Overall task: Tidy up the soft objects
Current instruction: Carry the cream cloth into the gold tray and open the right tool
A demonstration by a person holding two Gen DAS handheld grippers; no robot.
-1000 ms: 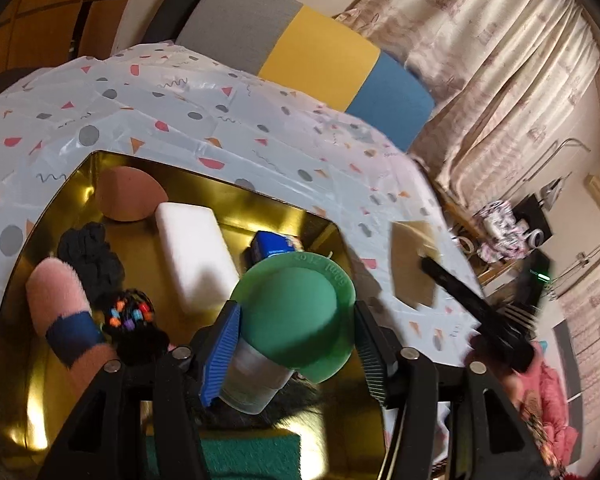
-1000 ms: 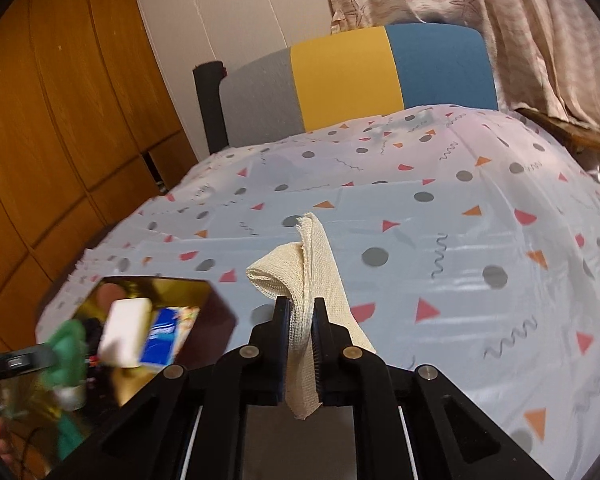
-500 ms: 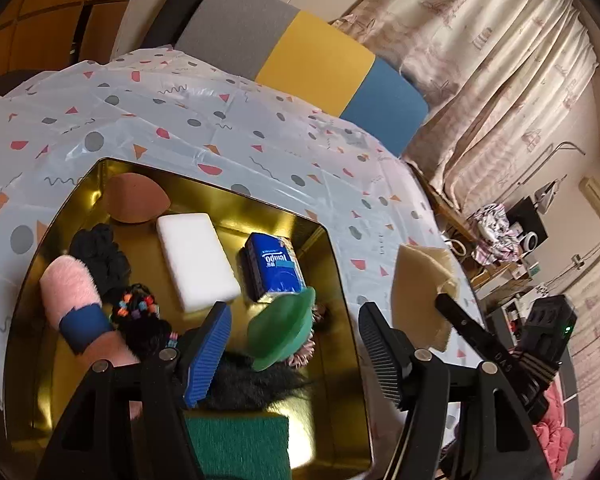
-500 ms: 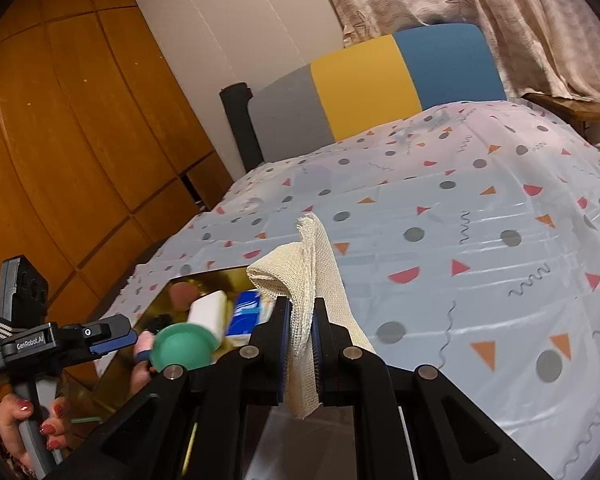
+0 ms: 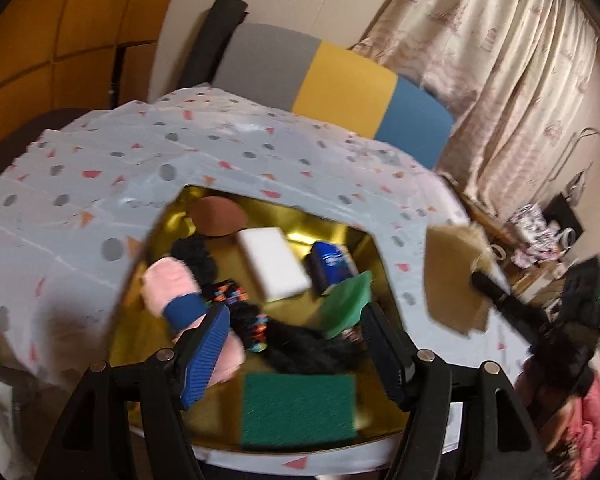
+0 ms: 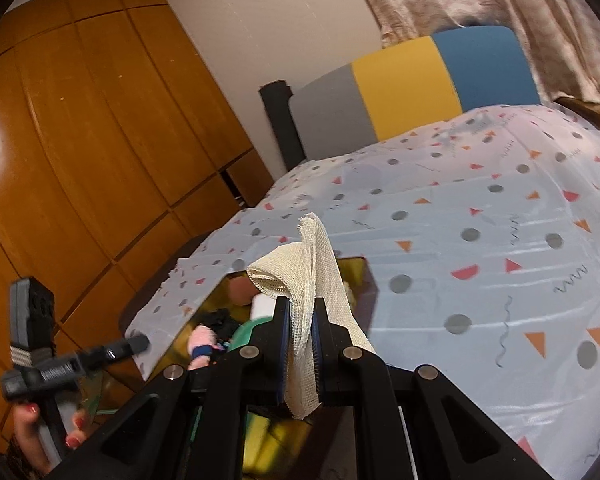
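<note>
A: How far along is the sorting?

B: Far, I'd judge. The gold tray (image 5: 160,236) on the worktop (image 5: 80,184) already holds the white sponge (image 5: 272,262), pink roll (image 5: 172,286), green scouring pad (image 5: 298,404) and green soft piece (image 5: 346,300). The left tongs (image 5: 296,344), low centre of the frame, have just been opening and stand spread, with nothing between them.

A: What's left?

B: The beige mesh cloth (image 6: 304,276), pinched in the right tongs (image 6: 300,344) above the tray's near edge.

A: Anything unclear?

B: Blur smears the dark items mid-tray; the tray's lower edge is behind the tongs.
</note>
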